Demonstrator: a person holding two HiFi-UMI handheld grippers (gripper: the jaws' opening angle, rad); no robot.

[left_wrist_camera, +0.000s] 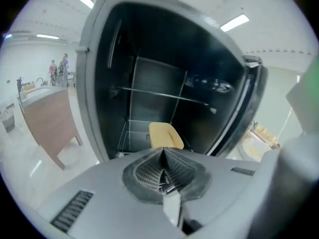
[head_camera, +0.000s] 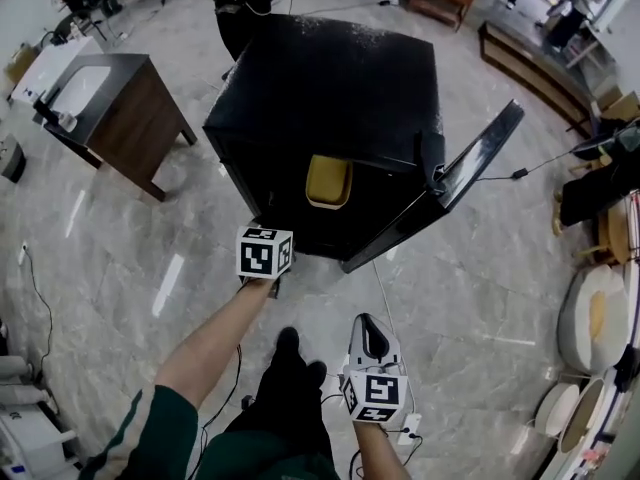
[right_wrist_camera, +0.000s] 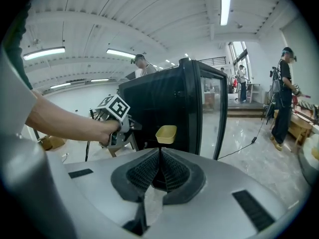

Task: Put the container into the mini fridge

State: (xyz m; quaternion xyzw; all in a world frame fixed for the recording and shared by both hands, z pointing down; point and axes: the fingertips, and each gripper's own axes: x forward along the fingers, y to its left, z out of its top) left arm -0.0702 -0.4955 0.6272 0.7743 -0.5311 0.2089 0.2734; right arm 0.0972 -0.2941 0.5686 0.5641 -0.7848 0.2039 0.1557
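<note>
The head view looks steeply down on the mini fridge (head_camera: 330, 98). The left gripper view faces straight into its open front from near; the right gripper view looks obliquely from farther back. All three share the yellow container (head_camera: 328, 180).

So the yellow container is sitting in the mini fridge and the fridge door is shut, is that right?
Not quite. The yellow container does sit in the mini fridge, but the door is open, not shut. The head view shows it swung wide at the fridge's right side.
</note>
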